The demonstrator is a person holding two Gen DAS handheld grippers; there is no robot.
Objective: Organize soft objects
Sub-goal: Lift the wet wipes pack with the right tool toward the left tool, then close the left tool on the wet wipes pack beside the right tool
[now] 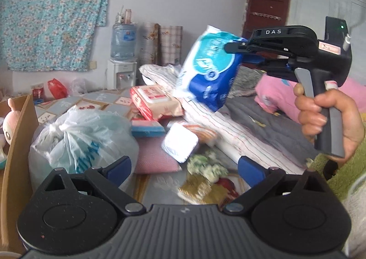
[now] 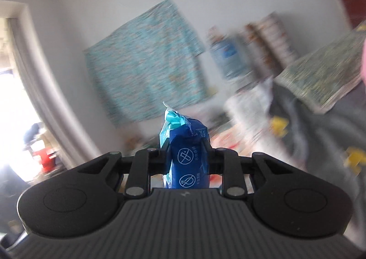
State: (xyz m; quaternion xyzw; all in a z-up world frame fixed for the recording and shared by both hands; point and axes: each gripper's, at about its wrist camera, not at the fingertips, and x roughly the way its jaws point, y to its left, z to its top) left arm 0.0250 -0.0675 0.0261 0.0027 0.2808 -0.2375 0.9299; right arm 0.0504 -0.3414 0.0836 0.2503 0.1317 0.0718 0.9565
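My right gripper [image 1: 238, 53] is shut on a blue and white tissue pack [image 1: 207, 69] and holds it in the air above the bed; the right wrist view shows the tissue pack [image 2: 187, 156] pinched between my right gripper [image 2: 186, 151] fingers. My left gripper [image 1: 185, 167] is open and empty, low over the pile. Under it lie a knotted white plastic bag [image 1: 84, 142], a red wipes pack [image 1: 153, 101], a small white packet [image 1: 180, 142], a pink cloth [image 1: 155, 156] and a green-white soft thing [image 1: 205, 165].
A cardboard box [image 1: 17, 144] with a pink plush toy [image 1: 10, 119] stands at the left. A striped pillow [image 1: 228, 126], grey blanket [image 1: 274, 126] and pink bedding [image 1: 274, 94] lie to the right. A water dispenser [image 1: 122, 57] stands at the back wall.
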